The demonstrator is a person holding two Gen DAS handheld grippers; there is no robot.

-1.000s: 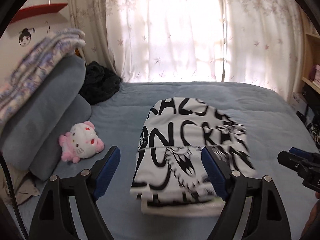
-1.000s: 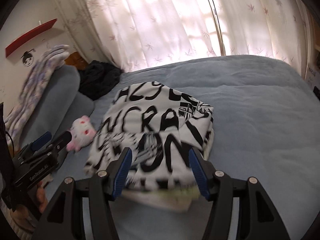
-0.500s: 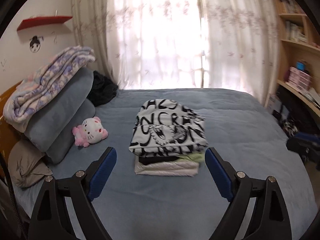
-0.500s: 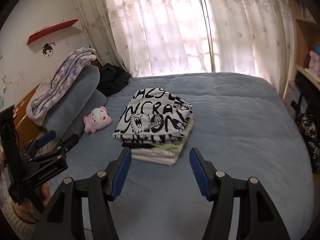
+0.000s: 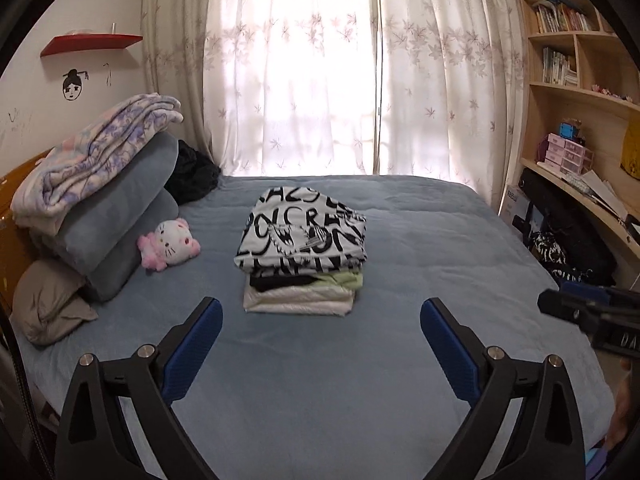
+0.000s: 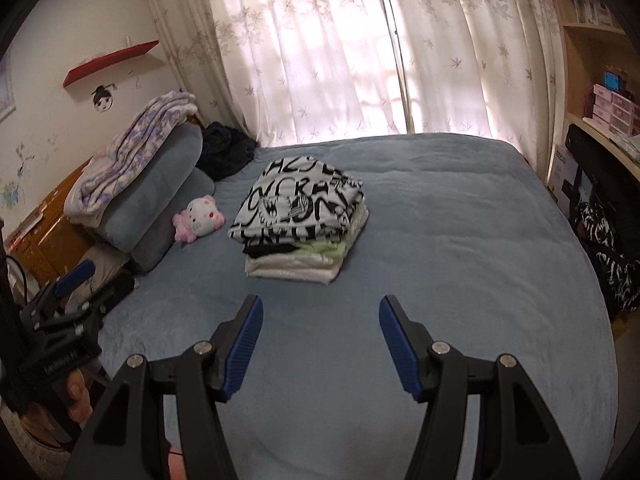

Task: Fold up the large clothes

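Note:
A folded black-and-white lettered garment (image 5: pixel 302 236) (image 6: pixel 298 208) lies on top of a stack of folded clothes (image 5: pixel 300 292) (image 6: pixel 296 260) in the middle of the blue bed (image 5: pixel 420 264) (image 6: pixel 460 240). My left gripper (image 5: pixel 320 318) is open and empty, held above the bed's near part, well back from the stack. My right gripper (image 6: pixel 320 316) is open and empty, also back from the stack. The right gripper shows at the right edge of the left wrist view (image 5: pixel 592 312); the left gripper shows at the left edge of the right wrist view (image 6: pixel 76 292).
Grey pillows (image 5: pixel 120 200) with a folded floral blanket (image 5: pixel 92 156) are piled at the bed's left. A pink-and-white plush cat (image 5: pixel 170 244) lies beside them. A dark garment (image 5: pixel 192 176) lies at the far left corner. Wooden shelves (image 5: pixel 580 100) and dark bags (image 5: pixel 568 240) stand right of the bed.
Both grippers have drawn back and up from the stack. The lettered garment, earlier right between the fingers, now lies released on top of the stack.

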